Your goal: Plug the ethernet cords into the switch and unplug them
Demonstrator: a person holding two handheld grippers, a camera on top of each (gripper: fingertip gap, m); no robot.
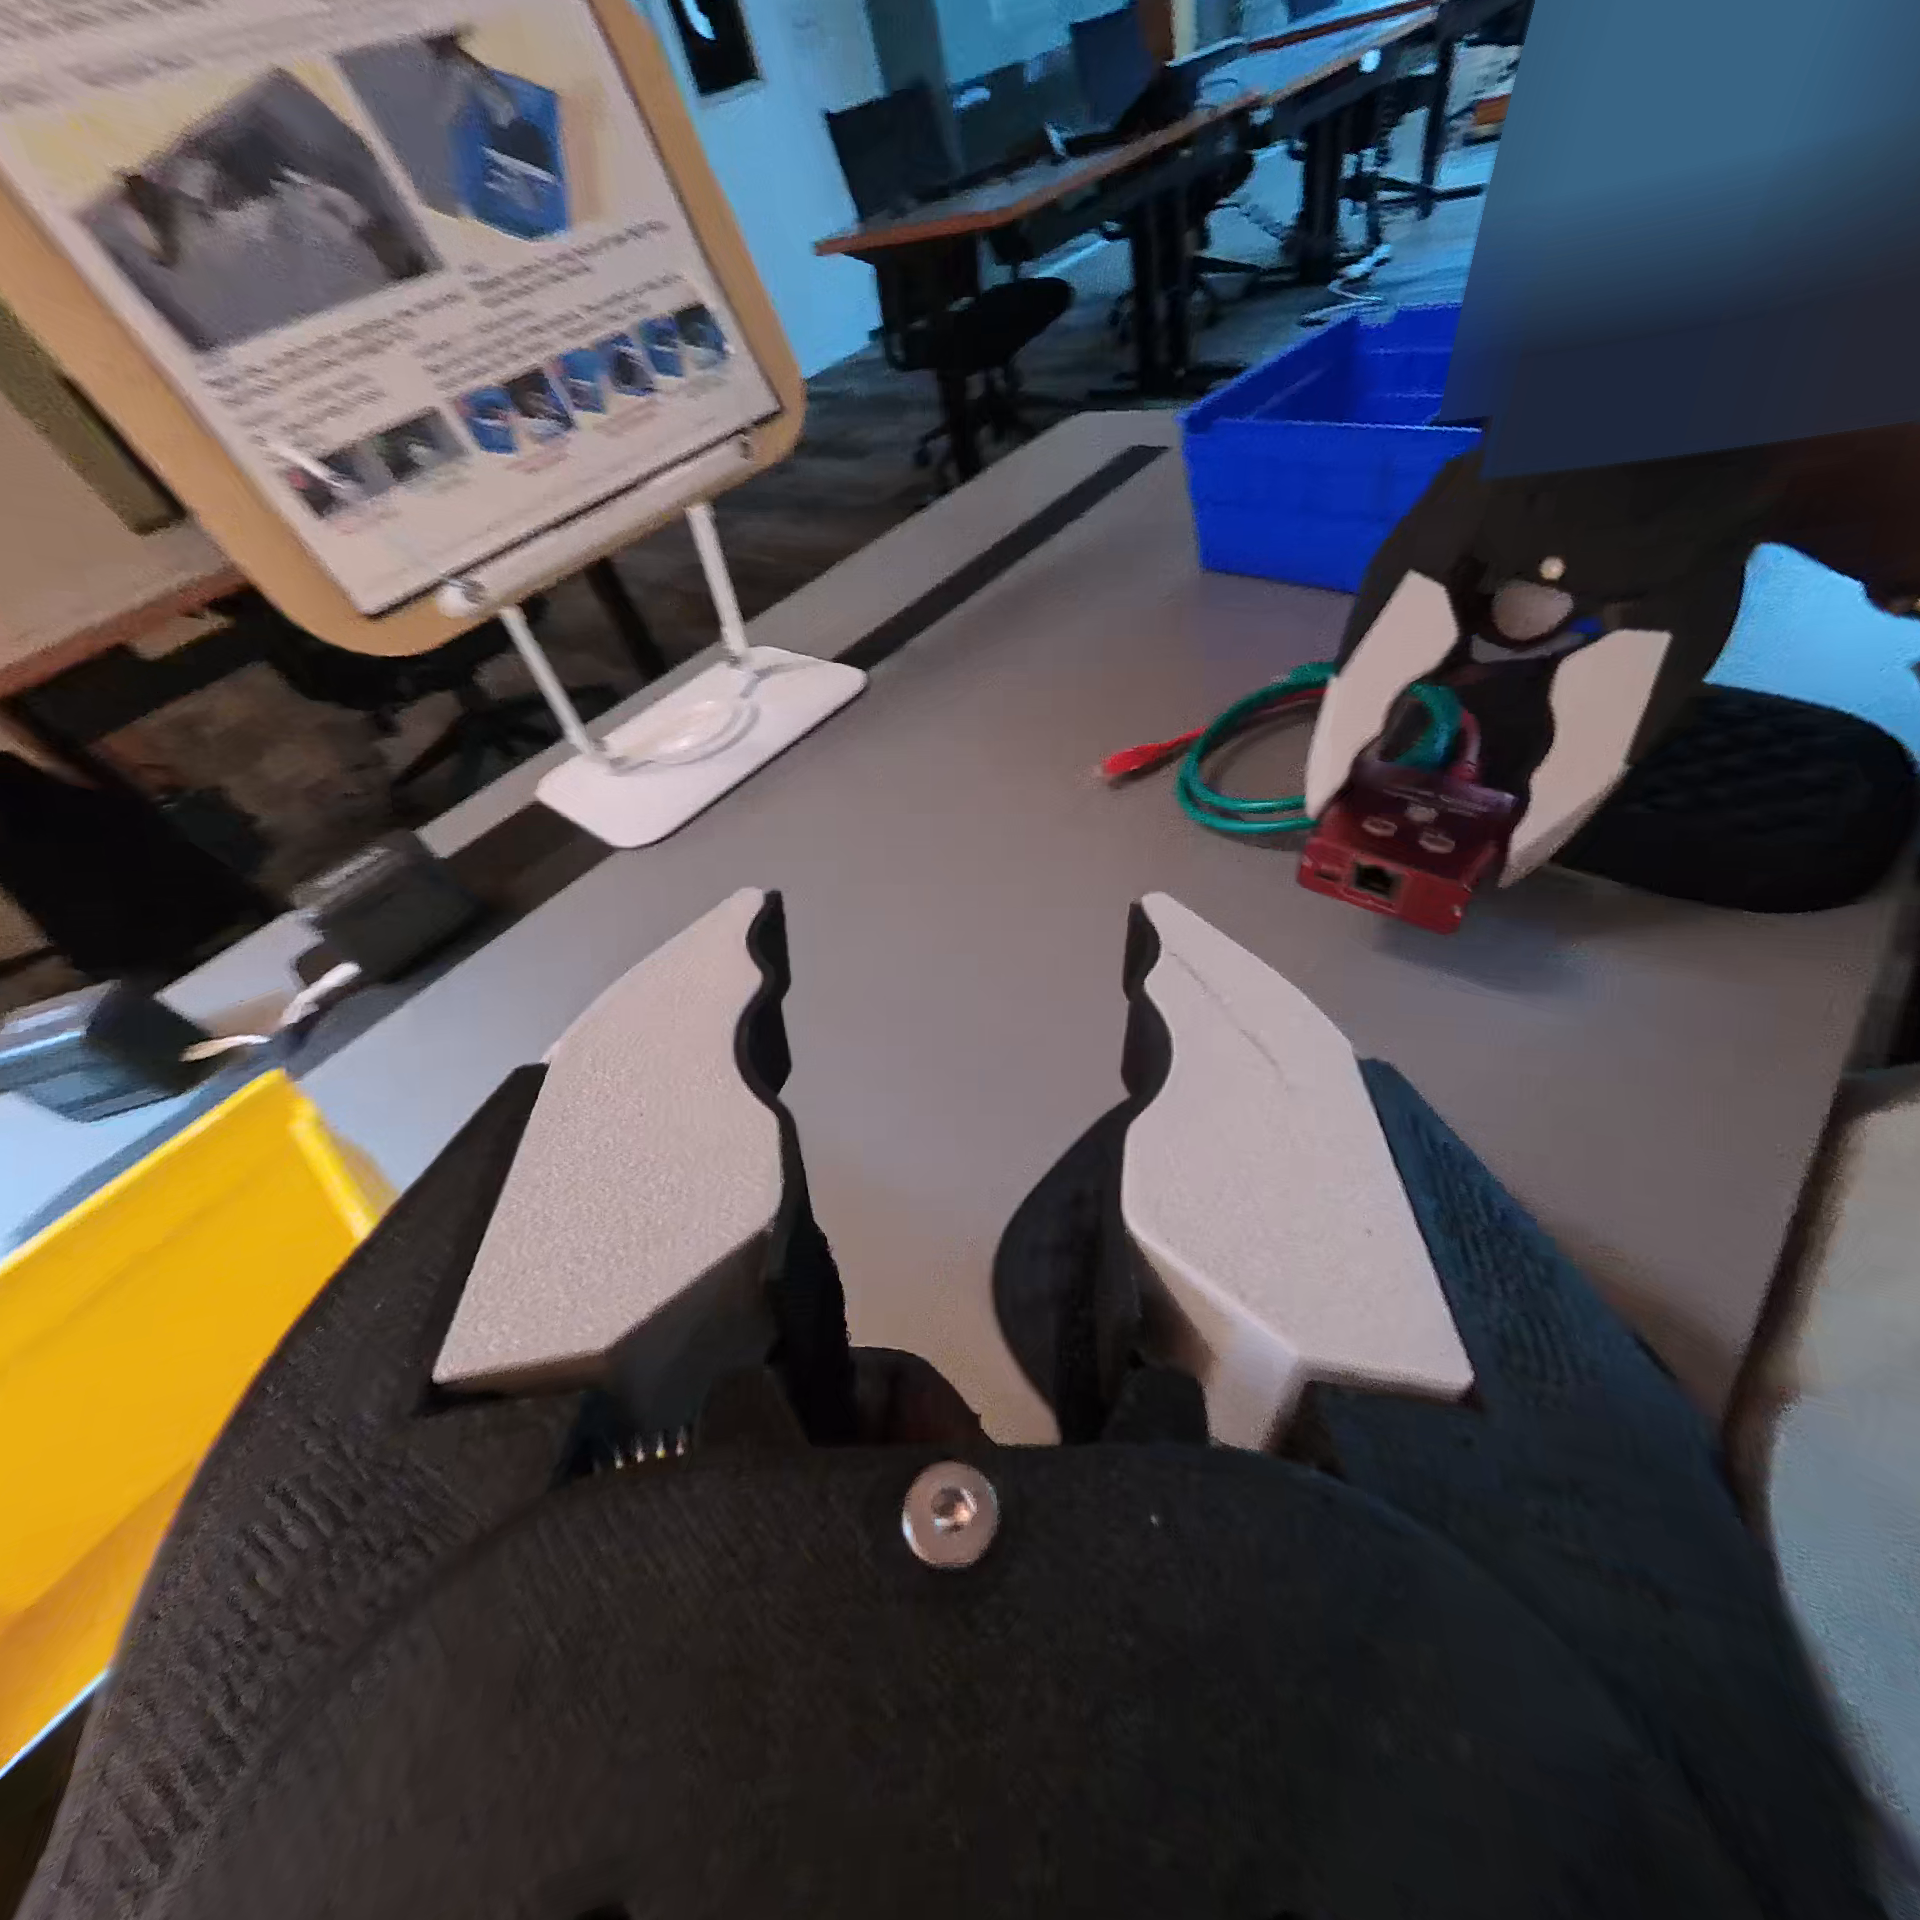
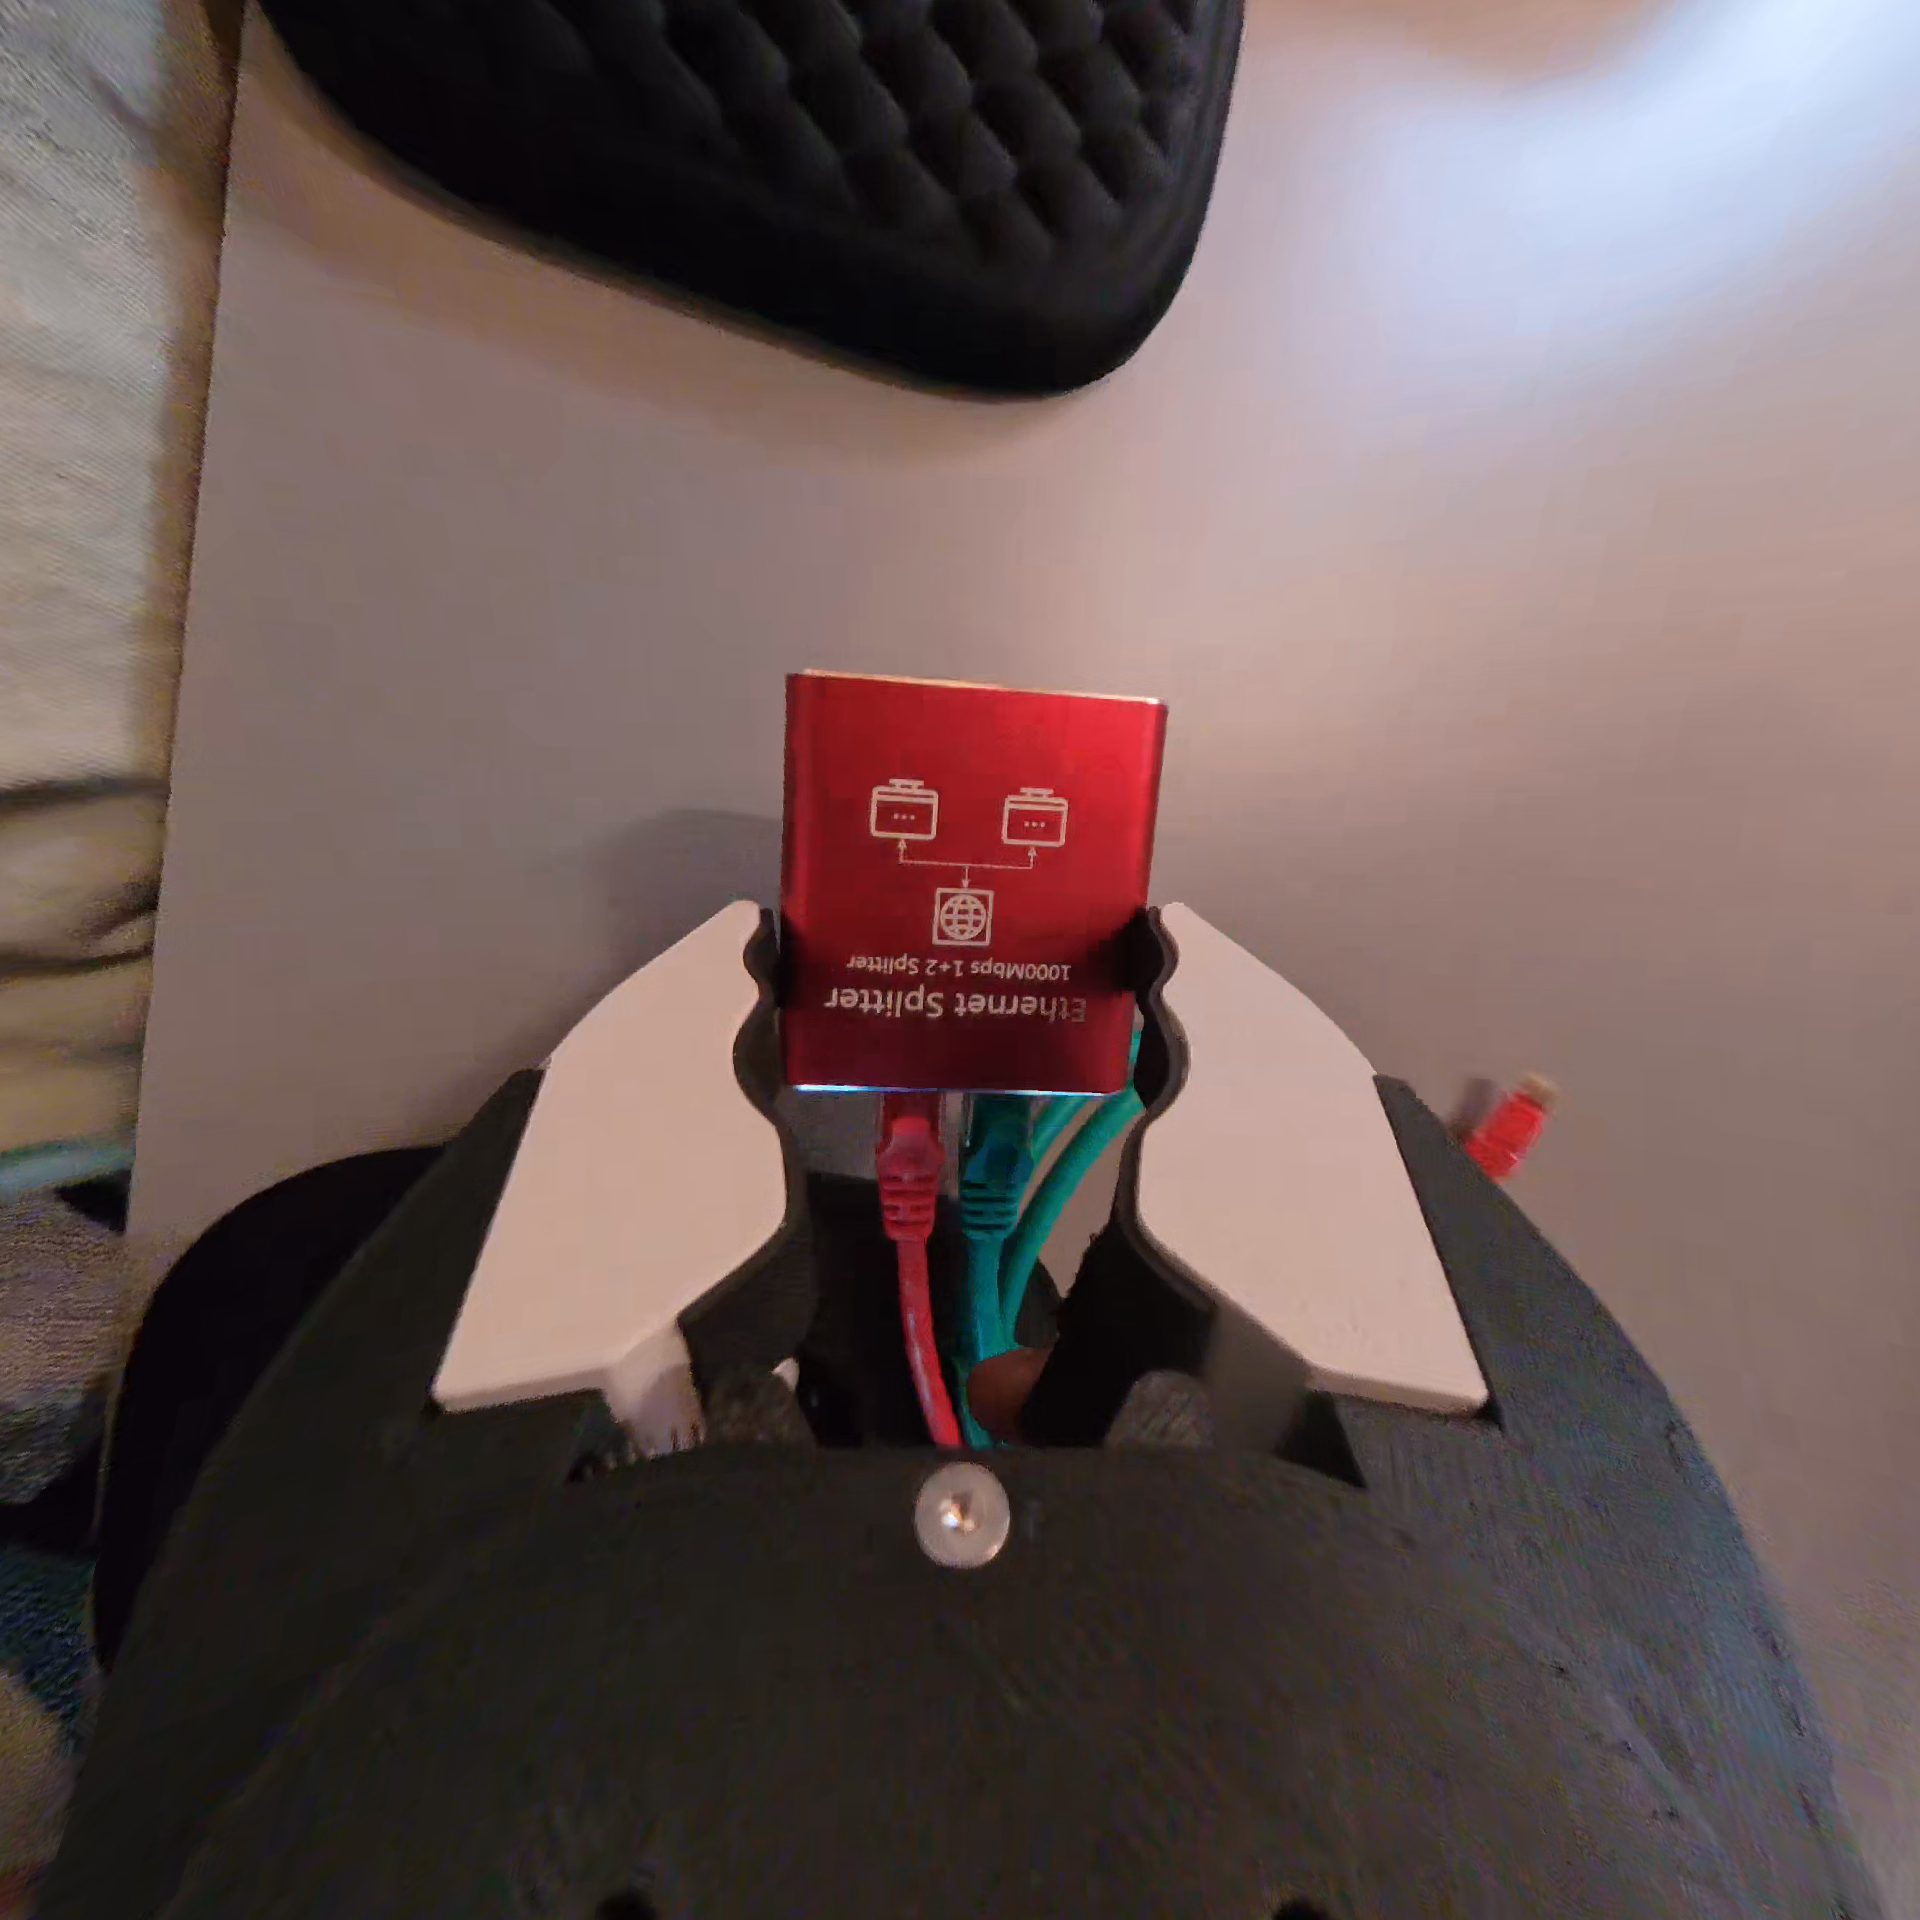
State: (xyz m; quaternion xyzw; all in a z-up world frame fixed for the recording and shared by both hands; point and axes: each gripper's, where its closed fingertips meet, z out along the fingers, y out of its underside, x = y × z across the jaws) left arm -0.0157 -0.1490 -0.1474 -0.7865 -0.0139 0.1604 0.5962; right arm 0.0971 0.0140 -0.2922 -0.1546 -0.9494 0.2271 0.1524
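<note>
On the grey table, the right gripper clenches the red switch by its sides.

Its fingers press both edges of the switch, which lies flat with a red cord and a green cord plugged into the end nearest the camera. The red cord's loose plug lies on the table to the right. A black pad sits beyond. The left gripper hovers well apart, jaws released and holding nothing, near a yellow bin and a sign stand.
</note>
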